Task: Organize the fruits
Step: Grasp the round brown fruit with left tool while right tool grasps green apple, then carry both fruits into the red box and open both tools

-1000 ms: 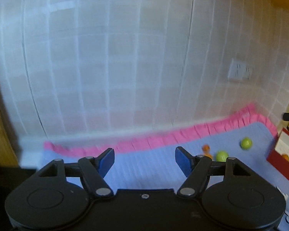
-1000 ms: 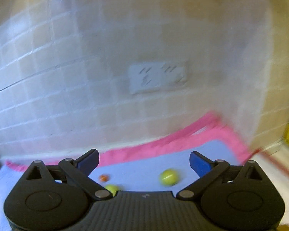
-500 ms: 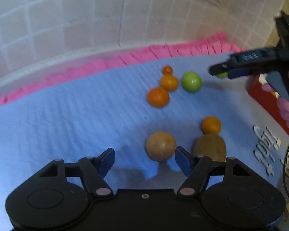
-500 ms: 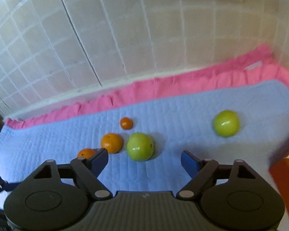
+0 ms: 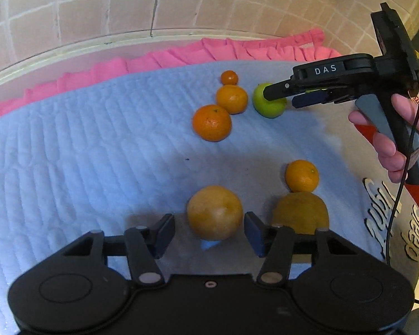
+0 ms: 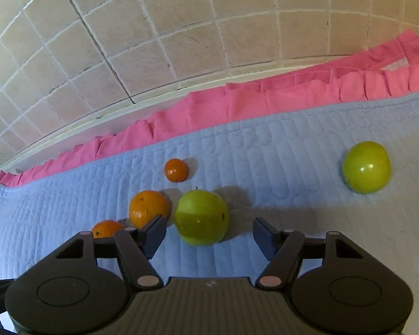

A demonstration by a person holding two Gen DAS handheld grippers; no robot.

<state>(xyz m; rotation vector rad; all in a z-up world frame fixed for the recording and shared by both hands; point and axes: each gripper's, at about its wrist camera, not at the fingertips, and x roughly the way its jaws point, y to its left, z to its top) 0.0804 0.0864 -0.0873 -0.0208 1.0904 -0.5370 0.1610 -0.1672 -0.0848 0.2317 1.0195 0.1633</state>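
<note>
- Left gripper (image 5: 208,234): jaws spread wide, holding nothing; a yellowish-brown round fruit (image 5: 215,212) sits between the two fingertips, with a gap visible on each side.
- To that fruit's right, a darker brown oval fruit (image 5: 300,212) lies partly behind the right finger; a small orange (image 5: 302,176) touches its far side.
- Right gripper (image 6: 209,235): jaws likewise spread, nothing grasped; a green apple (image 6: 201,217) rests on the cloth just ahead of and between the fingertips, nearer the left finger, not clamped.
- In the left wrist view the same right gripper (image 5: 290,95) reaches in from the right, held by the person's hand (image 5: 391,136), its fingers overlapping the green apple (image 5: 269,103).
- Three oranges run in a line beside the apple: a tiny one (image 6: 176,170) farthest back, a medium one (image 6: 149,208) just beside the apple, a third (image 6: 107,229) partly hidden behind the left finger.
- A second green apple (image 6: 366,166) lies well apart to the right.
- All fruit rests on a quilted blue cloth (image 5: 83,153) edged by a pink ruffle (image 6: 237,103), against a tiled wall (image 6: 153,28).
</note>
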